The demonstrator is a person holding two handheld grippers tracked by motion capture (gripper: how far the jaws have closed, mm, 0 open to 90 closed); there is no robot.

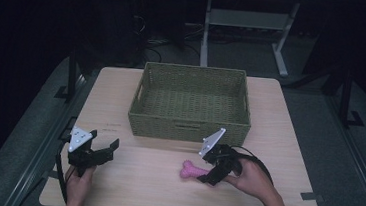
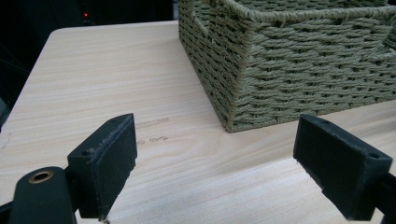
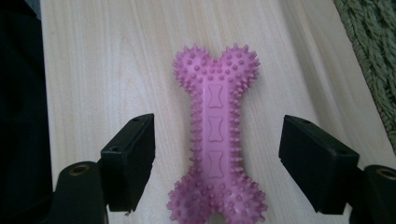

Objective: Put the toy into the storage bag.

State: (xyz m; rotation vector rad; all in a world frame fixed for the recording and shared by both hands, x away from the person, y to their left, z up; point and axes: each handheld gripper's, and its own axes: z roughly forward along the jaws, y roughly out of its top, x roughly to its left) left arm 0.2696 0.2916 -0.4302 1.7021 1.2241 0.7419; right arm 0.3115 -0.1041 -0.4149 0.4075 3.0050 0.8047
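The right gripper [image 3: 217,158] is getting ready to grab the pink spiky bone toy [image 3: 215,135], which lies on the table just in front of the woven basket [image 1: 189,126]. Its jaws stand apart around the toy (not touching it) and need to squeeze next.

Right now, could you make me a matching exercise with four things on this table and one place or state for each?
Things:
1. bone
2. basket
3. left gripper
4. right gripper

Places or states:
A. woven, green, at the far middle of the table
B. open over bare wood, near the basket's corner
C. pink and spiky, flat on the wood
D. open, one jaw on each side of the bone, not touching it

Pairs: 1-C, 2-A, 3-B, 4-D
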